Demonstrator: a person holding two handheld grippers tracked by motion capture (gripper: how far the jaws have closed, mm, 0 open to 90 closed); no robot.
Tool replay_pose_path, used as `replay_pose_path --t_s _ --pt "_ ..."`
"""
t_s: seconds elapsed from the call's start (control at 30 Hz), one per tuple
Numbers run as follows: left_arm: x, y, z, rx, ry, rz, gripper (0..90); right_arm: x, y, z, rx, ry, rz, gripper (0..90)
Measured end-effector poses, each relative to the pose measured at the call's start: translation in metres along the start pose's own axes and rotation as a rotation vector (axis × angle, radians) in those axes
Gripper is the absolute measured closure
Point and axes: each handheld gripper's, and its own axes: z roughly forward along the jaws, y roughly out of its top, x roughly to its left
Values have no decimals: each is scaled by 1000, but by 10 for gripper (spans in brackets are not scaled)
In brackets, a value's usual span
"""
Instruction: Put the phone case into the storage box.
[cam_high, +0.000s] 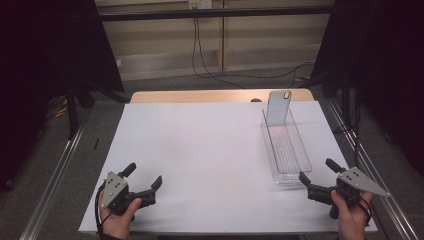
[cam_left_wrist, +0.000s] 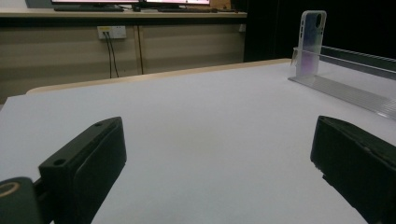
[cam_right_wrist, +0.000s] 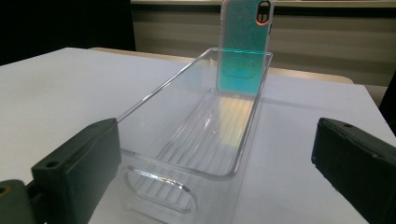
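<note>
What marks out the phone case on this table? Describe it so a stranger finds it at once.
Start at the white table and go to the long clear plastic bin on its right side. At the bin's far end a phone case stands upright, leaning on the end wall. It is translucent with a teal sheen and an oval camera cutout near its top.

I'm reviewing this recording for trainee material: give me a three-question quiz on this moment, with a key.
1. True or false: the phone case stands upright at the far end of the clear tray.
2. Which tool is nearer the tray: left tool or right tool?
3. Multiple choice: the right tool's jaws are A) shut on the tray, B) open and apart from it, C) shut on the case.

Key: 1 true; 2 right tool; 3 B.
</note>
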Motion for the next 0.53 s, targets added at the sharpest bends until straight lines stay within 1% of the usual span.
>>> replay_pose_path --t_s 0.03,0.1,0.13,0.17,0.23,0.27,0.3,0.37,0.4,0.43,0.47,0.53 --pt "-1 0 -1 0 9 -3 34 0 -1 -1 -1 1 3 6" --pt "-1 -1 -3 4 9 -6 34 0 -4 -2 7 -6 1 7" --pt "-2 -1 -5 1 22 -9 35 -1 -6 -3 6 -4 -3 5" --pt "-1 -2 -6 6 23 -5 37 -1 -7 -5 8 -6 -5 0" --pt "-2 -3 -8 7 24 -18 37 -1 -10 -6 17 -14 -16 2" --pt "-1 -3 -9 12 26 -13 37 -1 -12 -7 17 -18 -6 0" --pt "-2 -3 -10 12 28 -15 37 -2 -12 -8 16 -19 3 0" --pt "-2 -4 -10 14 30 -12 37 -2 -12 -7 7 -27 4 0" --pt "-2 -4 -9 13 30 -16 37 -2 -12 -5 6 -25 6 0" --pt "-2 -4 -9 27 23 -24 37 -1 -12 -4 5 -23 11 0" --pt "-1 -4 -9 36 27 -26 37 -1 -12 -3 3 -20 15 0" --pt "-2 -4 -8 41 50 -9 37 -1 -12 -2 7 -19 15 0"
